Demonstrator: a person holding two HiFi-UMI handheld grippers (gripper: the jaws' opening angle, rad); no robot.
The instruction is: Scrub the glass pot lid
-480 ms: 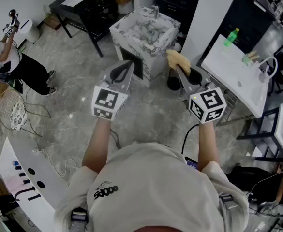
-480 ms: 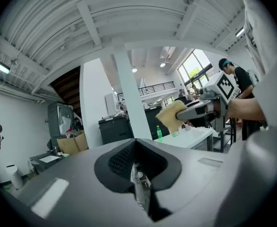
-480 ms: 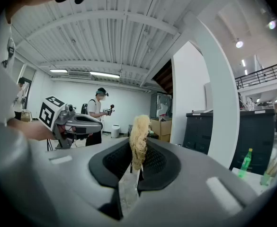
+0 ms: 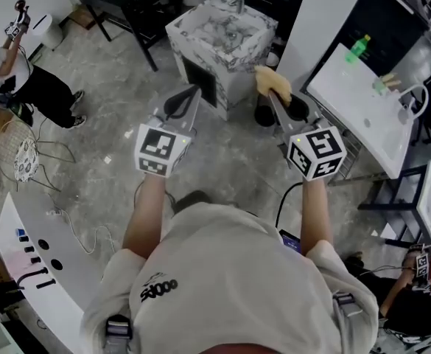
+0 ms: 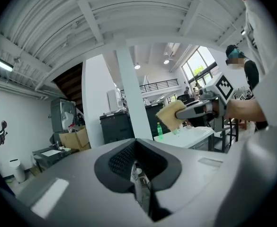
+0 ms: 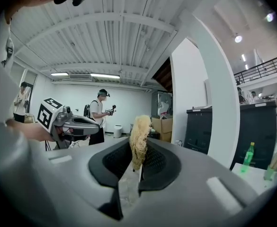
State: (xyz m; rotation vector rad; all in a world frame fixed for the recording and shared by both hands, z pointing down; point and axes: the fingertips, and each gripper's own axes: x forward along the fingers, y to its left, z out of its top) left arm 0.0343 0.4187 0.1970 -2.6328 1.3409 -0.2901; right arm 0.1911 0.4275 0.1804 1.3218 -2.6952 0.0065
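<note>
I see no glass pot lid in any view. In the head view both grippers are held out in front of the person, above the floor. My right gripper [image 4: 272, 91] is shut on a yellow sponge [image 4: 271, 80], which sticks up from the jaws as a frayed yellow edge [image 6: 139, 138] in the right gripper view. My left gripper [image 4: 191, 93] is shut with nothing between its dark ridged pads [image 5: 121, 159]. From the left gripper view the sponge [image 5: 170, 115] shows to the right, and from the right gripper view the left gripper [image 6: 94, 125] shows to the left.
A marble-patterned sink unit [image 4: 189, 46] with a tap stands ahead of the grippers. A white table [image 4: 362, 102] with a green bottle [image 4: 356, 50] is at the right, a black desk [image 4: 130, 9] at the back left. Another person [image 4: 12, 76] stands at the far left.
The head view has shifted a little, so the sink unit sits higher in the frame. Both grippers keep their pose, and the sponge stays in the right one.
</note>
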